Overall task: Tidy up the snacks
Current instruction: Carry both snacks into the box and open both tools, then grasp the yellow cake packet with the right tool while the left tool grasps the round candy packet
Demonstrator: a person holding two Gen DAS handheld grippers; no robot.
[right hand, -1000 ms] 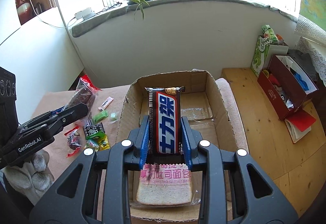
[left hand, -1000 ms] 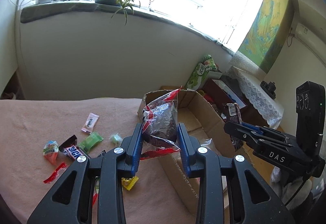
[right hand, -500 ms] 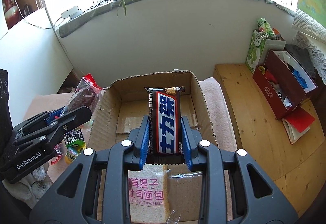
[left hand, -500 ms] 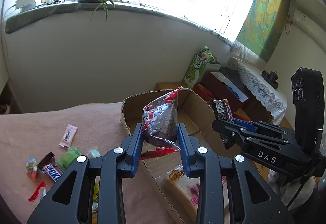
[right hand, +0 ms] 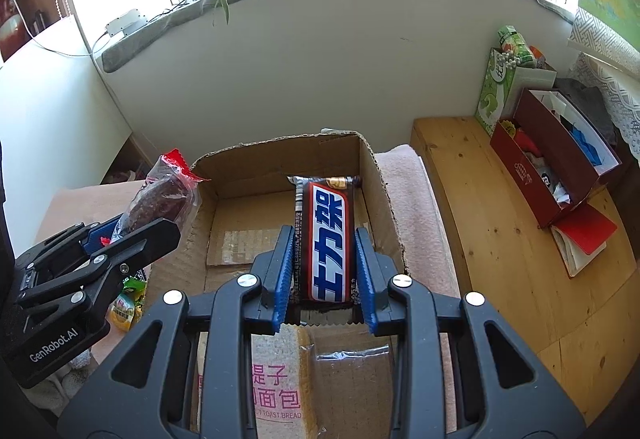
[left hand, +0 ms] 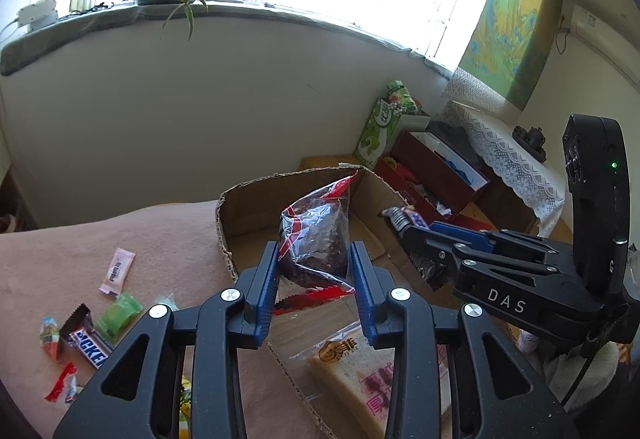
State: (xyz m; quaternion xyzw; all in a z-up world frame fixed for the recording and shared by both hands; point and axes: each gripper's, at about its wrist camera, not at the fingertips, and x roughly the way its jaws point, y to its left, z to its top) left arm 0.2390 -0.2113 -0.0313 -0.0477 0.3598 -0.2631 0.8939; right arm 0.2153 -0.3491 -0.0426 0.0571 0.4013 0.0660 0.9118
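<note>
Left wrist view first: the left gripper (left hand: 314, 265) points downward over the near left corner of the cardboard box (left hand: 256, 195), and its jaws are opening, with a clear bag of dark cake (left hand: 316, 239) standing between the blue pads; the left pad touches the bag, at the right pad a contact is hard to judge. Below it, inside the box, a packet of toast bread (left hand: 352, 371) lies flat on the floor of the box. At the right, the right gripper (left hand: 412, 235) reaches in over the box from the side with a wrapped bar in its tips. Left of the box, small candies lie scattered on the pink cloth (left hand: 120, 231), among them a Snickers bar (left hand: 86, 341). Right wrist view: the right gripper (right hand: 324, 263) is tilted down above the open box (right hand: 372, 175), its jaws narrow and pressed on both long edges of a brown chocolate bar (right hand: 326, 239), which stands upright over the box interior. The left gripper (right hand: 132, 235) with the cake bag (right hand: 160, 199) is at the left wall of the box. The bread packet (right hand: 276, 379) lies near, under the fingers. Far right on the wooden floor stands a red box (right hand: 540, 159).
</note>
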